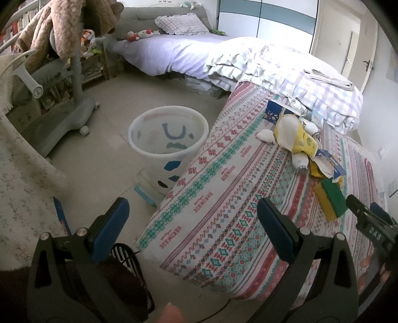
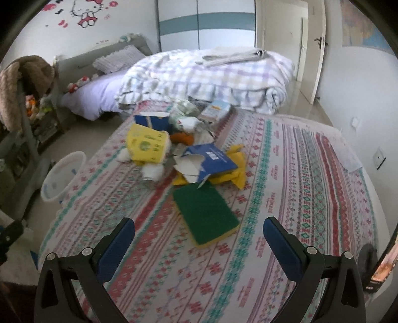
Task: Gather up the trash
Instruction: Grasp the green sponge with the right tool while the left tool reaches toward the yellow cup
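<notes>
Just above the wide-spread, empty right gripper (image 2: 199,234), centre frame, a green sponge (image 2: 205,217) lies on the bed (image 2: 311,198); left gripper (image 1: 191,216) also gapes empty.

We are in a child's bedroom at home: a bed (image 1: 161,54) with a pillow (image 1: 182,23) and soft toys (image 1: 139,34) lies at twelve o'clock. A cartoon cat sticker (image 2: 85,12) marks the wall at eleven, with a wardrobe (image 2: 206,23) and door (image 2: 314,57) toward one.

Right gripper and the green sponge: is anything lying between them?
Nothing. In the right wrist view only bare patterned bedcover lies between the open right gripper and the green sponge.
</notes>
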Tool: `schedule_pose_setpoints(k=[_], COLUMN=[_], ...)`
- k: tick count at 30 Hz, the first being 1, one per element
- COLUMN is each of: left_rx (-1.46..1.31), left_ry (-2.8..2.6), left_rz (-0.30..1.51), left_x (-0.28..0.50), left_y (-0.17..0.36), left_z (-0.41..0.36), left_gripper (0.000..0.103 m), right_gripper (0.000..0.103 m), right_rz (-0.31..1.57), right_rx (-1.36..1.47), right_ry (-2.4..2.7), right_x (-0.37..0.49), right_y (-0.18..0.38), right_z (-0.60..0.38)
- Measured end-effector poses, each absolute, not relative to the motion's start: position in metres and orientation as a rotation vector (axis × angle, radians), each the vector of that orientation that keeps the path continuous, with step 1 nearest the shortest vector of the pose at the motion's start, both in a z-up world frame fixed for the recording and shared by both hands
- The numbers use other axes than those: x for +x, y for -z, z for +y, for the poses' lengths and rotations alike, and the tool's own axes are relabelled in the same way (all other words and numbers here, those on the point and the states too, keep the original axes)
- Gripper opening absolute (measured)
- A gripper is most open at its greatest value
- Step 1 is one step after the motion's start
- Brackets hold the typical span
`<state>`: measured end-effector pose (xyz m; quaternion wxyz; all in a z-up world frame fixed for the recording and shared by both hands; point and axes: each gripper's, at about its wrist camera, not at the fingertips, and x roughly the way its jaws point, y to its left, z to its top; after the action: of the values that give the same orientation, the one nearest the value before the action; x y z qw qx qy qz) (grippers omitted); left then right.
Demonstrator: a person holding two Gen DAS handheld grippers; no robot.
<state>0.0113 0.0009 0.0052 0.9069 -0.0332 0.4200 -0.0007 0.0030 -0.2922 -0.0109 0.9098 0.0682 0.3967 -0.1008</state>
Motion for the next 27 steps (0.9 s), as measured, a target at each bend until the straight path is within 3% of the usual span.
schedule_pose_setpoints(k=[13, 19, 20, 22, 27], left_rx=[-0.111, -0.103, -0.103, -0.096, -0.056], left_ry=[0.102, 0.123, 0.136, 0.157, 0.226], left_rz=[0.901, 0.899, 0.895, 0.885, 0.858], left_x=[0.034, 0.048, 0.051, 0.056, 0.070], left_y=[0.008, 0.006, 0.005, 0.002, -0.005], left_z=[-0.011, -0.022, -0.026, -0.034, -0.065], left_gripper=[0.102, 0.102, 0.102, 0.102, 0.102], right_gripper=[0.097, 0.097, 0.093, 0.075, 0.067], right_rz=[0.895, 0.973, 0.984, 1.001, 0.974], right_rx=[0.412, 0.296, 0.281, 0.287, 0.275], right_ry=[0.192, 0.221, 0.224, 0.184, 0.143], right_x=[0.051, 0.065, 0.065, 0.061, 0.038], right_y=[0.047, 0.063, 0.066, 0.074, 0.065], right_z=[-0.341, -0.323, -0.322, -0.321, -0.317])
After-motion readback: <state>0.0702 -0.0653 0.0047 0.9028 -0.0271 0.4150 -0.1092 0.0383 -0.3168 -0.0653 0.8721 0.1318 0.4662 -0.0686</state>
